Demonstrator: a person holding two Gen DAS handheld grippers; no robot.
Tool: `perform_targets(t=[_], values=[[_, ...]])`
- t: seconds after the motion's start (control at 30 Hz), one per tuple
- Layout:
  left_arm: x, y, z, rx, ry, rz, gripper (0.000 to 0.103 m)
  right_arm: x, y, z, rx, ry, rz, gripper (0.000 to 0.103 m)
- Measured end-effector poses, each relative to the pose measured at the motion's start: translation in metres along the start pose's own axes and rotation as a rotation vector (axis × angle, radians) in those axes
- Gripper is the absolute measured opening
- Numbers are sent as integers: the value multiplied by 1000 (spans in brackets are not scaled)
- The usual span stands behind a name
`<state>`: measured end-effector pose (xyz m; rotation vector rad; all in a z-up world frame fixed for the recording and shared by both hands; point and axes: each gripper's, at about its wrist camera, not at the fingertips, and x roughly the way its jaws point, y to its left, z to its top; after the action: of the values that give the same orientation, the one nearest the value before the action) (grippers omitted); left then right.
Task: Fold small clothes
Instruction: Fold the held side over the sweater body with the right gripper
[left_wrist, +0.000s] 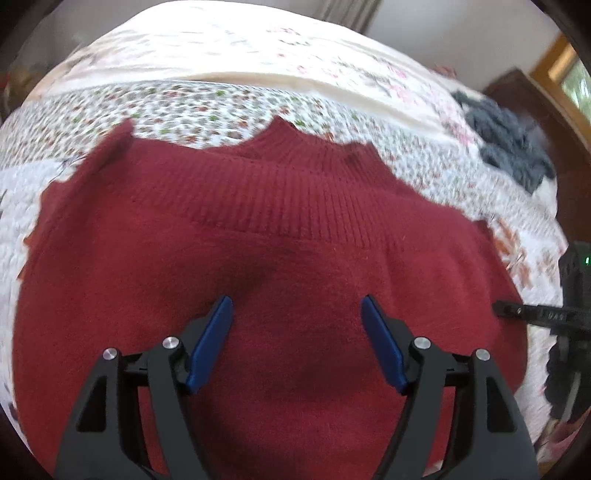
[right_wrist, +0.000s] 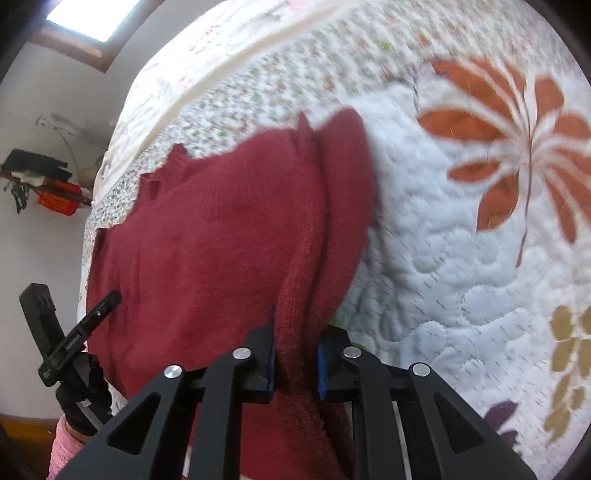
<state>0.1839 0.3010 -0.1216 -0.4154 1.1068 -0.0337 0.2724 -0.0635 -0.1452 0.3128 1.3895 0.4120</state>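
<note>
A dark red knit sweater (left_wrist: 258, 229) lies spread on a floral quilted bedspread (left_wrist: 207, 110), its ribbed collar toward the far side. My left gripper (left_wrist: 297, 314) hovers open just over the sweater's body, nothing between its blue pads (left_wrist: 210, 343). In the right wrist view the sweater (right_wrist: 207, 236) has a folded edge bunched up, and my right gripper (right_wrist: 295, 354) is shut on that thick fold at the sweater's right side. The left gripper's body (right_wrist: 66, 339) shows at the lower left, held by a gloved hand (right_wrist: 83, 398).
A dark blue-grey garment (left_wrist: 506, 140) lies crumpled on the bed at the far right. Dark wooden furniture (left_wrist: 524, 92) stands beyond the bed. A wall shelf (right_wrist: 44, 184) with clutter hangs at the left. To the right stretches quilt with large orange leaf prints (right_wrist: 517, 147).
</note>
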Motion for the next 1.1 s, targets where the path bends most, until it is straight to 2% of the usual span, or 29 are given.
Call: perform_targets(t=[0.2,0.4,0.63,0.9,0.97,1.03,1.1], values=[[-35,15,-1,-17,-44,-33,71,-25,63,10,-107,-24,-27,15],[-58,25,-2,-8,-70,-50,71,-24,137,15,-224,-21,-16,15],[-68,36,-4,-23,-79,-68,71,16,194,13,-289,33,-53,15],[-67,50,-3,-54,-80,-79,71,65,212,4,-293,92,-83,16],[-65,51,-3,-61,-75,-86,71,73,213,1,-297,105,-78,21],[-65,50,-4,-68,-72,-93,71,79,214,1,-296,125,-50,36],[-64,49,-4,-73,-69,-101,71,78,216,0,-283,133,-15,45]])
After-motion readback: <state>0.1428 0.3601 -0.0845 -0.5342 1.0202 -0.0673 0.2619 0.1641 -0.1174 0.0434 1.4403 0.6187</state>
